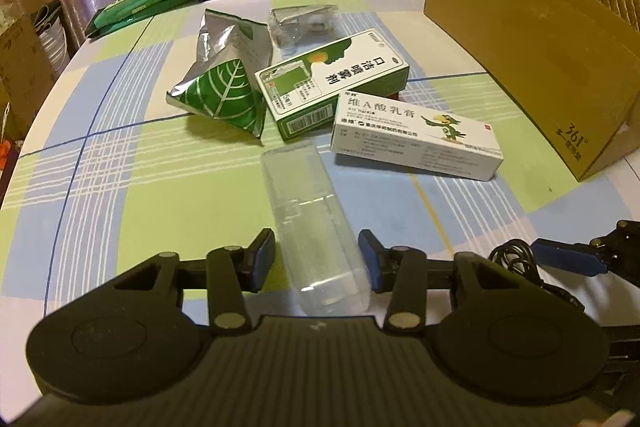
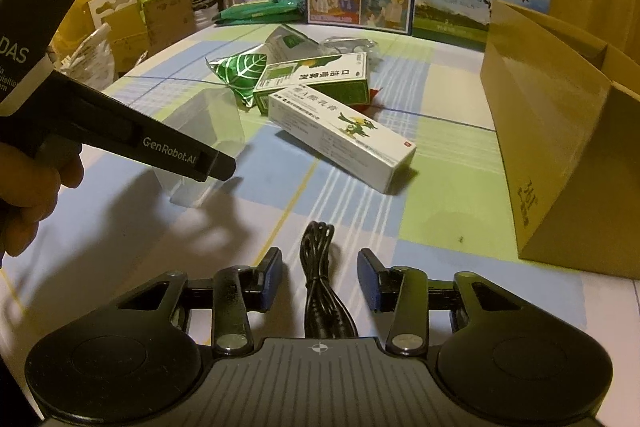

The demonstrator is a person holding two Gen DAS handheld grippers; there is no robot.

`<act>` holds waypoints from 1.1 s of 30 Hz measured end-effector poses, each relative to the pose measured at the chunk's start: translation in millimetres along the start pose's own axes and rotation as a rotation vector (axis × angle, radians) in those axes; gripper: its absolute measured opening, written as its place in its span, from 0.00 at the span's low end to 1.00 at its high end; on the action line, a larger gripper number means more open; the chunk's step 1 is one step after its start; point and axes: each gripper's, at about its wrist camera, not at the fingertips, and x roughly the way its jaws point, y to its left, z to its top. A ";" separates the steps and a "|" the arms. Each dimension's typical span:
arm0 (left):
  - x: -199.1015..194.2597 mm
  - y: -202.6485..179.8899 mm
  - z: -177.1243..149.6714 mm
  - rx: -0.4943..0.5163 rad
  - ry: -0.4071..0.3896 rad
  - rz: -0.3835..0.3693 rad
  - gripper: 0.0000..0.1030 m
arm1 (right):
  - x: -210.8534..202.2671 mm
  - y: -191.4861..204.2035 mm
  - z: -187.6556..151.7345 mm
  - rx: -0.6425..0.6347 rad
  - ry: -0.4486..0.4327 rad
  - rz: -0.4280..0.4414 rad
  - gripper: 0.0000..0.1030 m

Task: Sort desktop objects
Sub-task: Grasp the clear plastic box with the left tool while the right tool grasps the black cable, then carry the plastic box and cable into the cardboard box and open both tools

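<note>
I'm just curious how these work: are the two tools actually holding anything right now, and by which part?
Nothing is held. The left tool is open around the clear case; the right tool is open around the black cable.

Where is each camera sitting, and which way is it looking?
Left wrist: rides on the left gripper, looking forward over a clear plastic case; its own fingers show.
Right wrist: rides on the right gripper, looking forward over a black cable; fingers, a hand show.
Both share: white parrot box, brown paper bag.
</note>
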 end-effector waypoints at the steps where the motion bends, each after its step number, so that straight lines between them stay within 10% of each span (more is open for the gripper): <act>1: 0.1 0.7 -0.1 -0.005 0.003 0.000 0.31 | 0.7 0.6 0.6 -0.005 0.000 0.002 0.29; 7: -1.6 0.7 -0.7 0.006 0.003 0.009 0.27 | 1.1 3.8 3.1 -0.018 0.009 -0.009 0.08; 33: -75.2 -47.6 32.4 0.086 -0.123 -0.090 0.25 | -110.4 -52.0 53.7 0.112 -0.164 -0.143 0.07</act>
